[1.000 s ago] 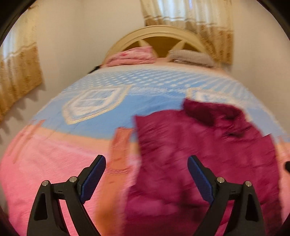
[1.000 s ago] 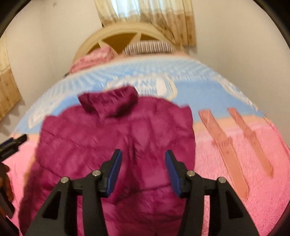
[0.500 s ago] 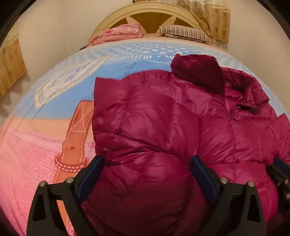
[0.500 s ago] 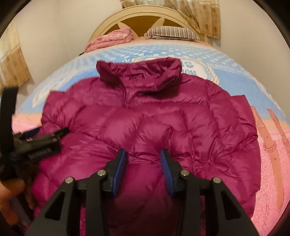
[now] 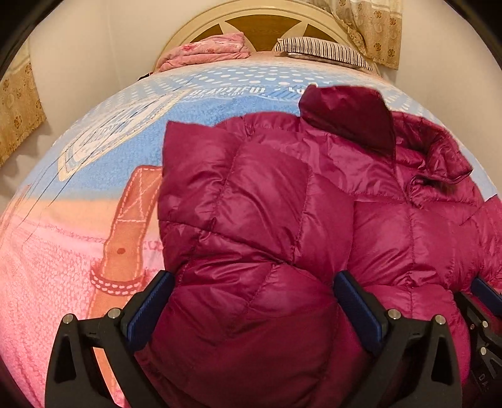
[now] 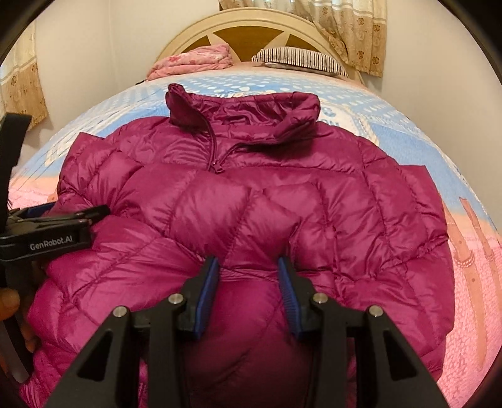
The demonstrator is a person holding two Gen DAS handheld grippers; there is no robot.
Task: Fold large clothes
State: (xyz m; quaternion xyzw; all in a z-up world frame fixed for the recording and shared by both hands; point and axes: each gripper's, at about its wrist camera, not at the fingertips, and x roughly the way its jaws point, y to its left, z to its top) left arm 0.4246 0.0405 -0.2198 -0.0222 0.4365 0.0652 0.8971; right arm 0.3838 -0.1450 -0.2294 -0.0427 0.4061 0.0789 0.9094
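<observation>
A magenta quilted puffer jacket (image 6: pixel 251 201) lies front up on the bed, collar toward the headboard, zipper partly closed. It also fills the left wrist view (image 5: pixel 282 219). My left gripper (image 5: pixel 251 301) is wide open, its jaws straddling the puffy fabric at the jacket's left side near the hem. My right gripper (image 6: pixel 248 276) is open with a narrower gap, low over the jacket's lower middle; a ridge of fabric bulges between its jaws. The left gripper also shows in the right wrist view (image 6: pixel 62 219) at the jacket's left edge.
The bed is covered by a blue and pink patterned blanket (image 5: pixel 94 157). A folded pink quilt (image 6: pixel 191 61) and a striped pillow (image 6: pixel 301 58) lie by the cream headboard (image 6: pixel 251 18). Walls and curtains flank the bed.
Both grippers have come down and forward onto the jacket, which looms larger. The right gripper's jaws have narrowed a little around the fabric.
</observation>
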